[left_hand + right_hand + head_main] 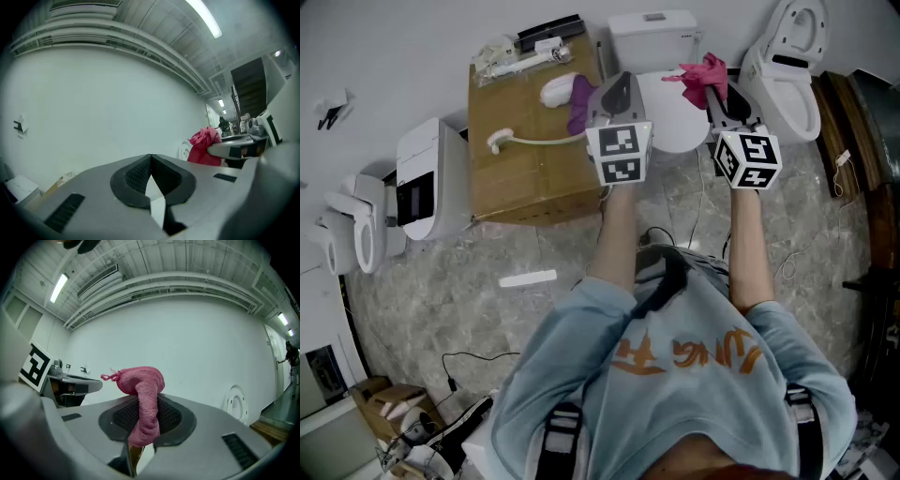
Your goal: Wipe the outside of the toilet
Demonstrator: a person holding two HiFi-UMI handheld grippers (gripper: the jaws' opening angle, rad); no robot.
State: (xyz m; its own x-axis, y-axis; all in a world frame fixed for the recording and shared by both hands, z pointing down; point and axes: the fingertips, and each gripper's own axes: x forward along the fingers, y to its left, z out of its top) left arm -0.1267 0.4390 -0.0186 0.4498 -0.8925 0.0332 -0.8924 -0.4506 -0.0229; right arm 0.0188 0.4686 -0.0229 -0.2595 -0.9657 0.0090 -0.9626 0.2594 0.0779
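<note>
- Because the pink cloth [140,380] is a soft, light knit that bunches and flops, it should mould easily to curved porcelain. A pinch near one end, as now, leaves a free wad to rub with.
- The right gripper [713,92] has its jaws clamped on that cloth. The wad sticks out past the tips.
- The left gripper [622,80] has its jaws pressed together on nothing.
- The toilet [667,120], lid down, lies just below and ahead of both grippers. Its glazed shell looks hard and smooth, so it likely wants pressure rather than a grip.
- Whether the cloth touches it I cannot tell.
- Count:
  - one cloth
  - two grippers
  - three toilets: this one, a raised-seat toilet [787,70] right of the right gripper, and a far toilet [352,234] well left of the left gripper
  - one cardboard box [525,141] just left of the left gripper
</note>
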